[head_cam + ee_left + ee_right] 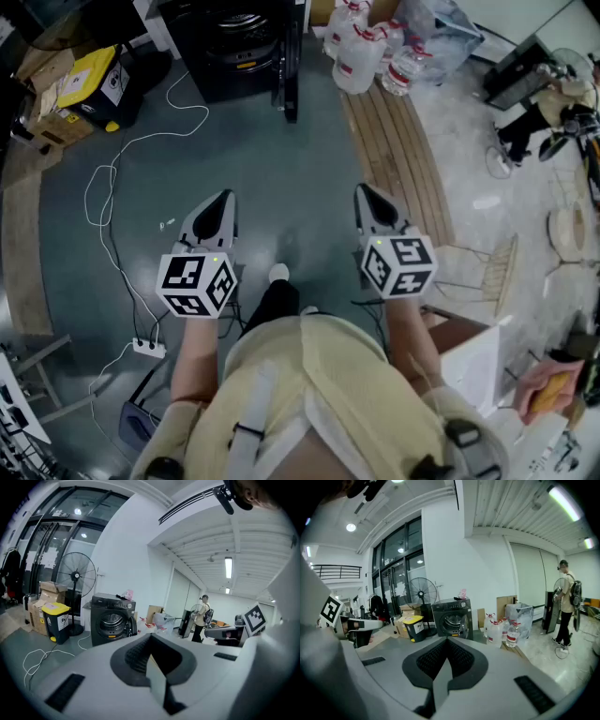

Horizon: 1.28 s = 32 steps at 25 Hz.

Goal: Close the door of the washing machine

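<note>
Out front of the person, the left gripper and right gripper sit side by side, well apart, both tipped slightly down. Both have their jaws pressed together with nothing between them. The washing machine stands ahead across the floor, well apart from both grippers and closer to the left gripper's line. Its door hangs open, swung out on the machine's right side as the grippers see it, and the drum opening is exposed. An open stretch of grey floor runs from the grippers to the machine. On the left edge a white cable loops down to a power strip, and a yellow-lidded bin stands left of the machine. On the right edge lie wooden planks, with water bottles just beside the open door. A bystander stands far off to the right.
</note>
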Tool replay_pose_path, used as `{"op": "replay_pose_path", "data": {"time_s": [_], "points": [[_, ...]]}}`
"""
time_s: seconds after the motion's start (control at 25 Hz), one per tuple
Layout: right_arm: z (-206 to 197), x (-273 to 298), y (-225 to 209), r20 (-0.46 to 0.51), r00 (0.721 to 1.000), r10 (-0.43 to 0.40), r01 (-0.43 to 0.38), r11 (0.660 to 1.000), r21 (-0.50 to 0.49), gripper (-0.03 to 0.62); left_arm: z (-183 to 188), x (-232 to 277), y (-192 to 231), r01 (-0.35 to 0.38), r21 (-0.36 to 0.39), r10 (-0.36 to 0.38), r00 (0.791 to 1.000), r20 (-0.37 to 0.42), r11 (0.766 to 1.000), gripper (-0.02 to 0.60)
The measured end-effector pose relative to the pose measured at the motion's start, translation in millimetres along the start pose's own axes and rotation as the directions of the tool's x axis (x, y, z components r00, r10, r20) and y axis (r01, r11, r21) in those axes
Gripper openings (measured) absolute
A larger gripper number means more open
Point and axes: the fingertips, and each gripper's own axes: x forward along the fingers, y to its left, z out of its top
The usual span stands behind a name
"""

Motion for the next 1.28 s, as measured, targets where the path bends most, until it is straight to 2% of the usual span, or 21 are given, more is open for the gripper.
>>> {"op": "replay_pose_path", "data": {"time_s": [0.28,0.52,0.68,0.88,1.12,1.28], "points": [[1,32,11,0.006,1.000,-0.012,0.012,0.999,0.042,0.005,-1,15,27,0.060,0.013,-0.060,0.998,-0.005,0.998,-0.009],[10,59,0,-0.014,1.000,-0.002,0.002,1.000,0.018,0.005,0,41,35,0.074,-0.019,-0.074,0.997,-0.035,0.997,-0.009],[23,90,-24,-0.008,1.000,0.027,-0.027,0.999,0.028,0.005,8,65,37,0.030,-0.033,-0.031,0.999,-0.028,0.999,-0.009],[37,130,-59,-0.030,0.992,0.126,-0.127,0.992,-0.016,0.005,17,100,30,-0.068,-0.084,0.068,0.998,-0.005,0.994,-0.009],[50,169,-109,-0.052,0.966,0.252,-0.255,0.965,-0.056,0.005,14,150,-7,-0.162,-0.133,0.164,0.987,-0.001,0.978,-0.009],[51,188,-133,-0.094,0.945,0.314,-0.319,0.946,-0.049,0.006,24,177,-21,-0.214,-0.172,0.220,0.975,0.015,0.961,-0.009]]}}
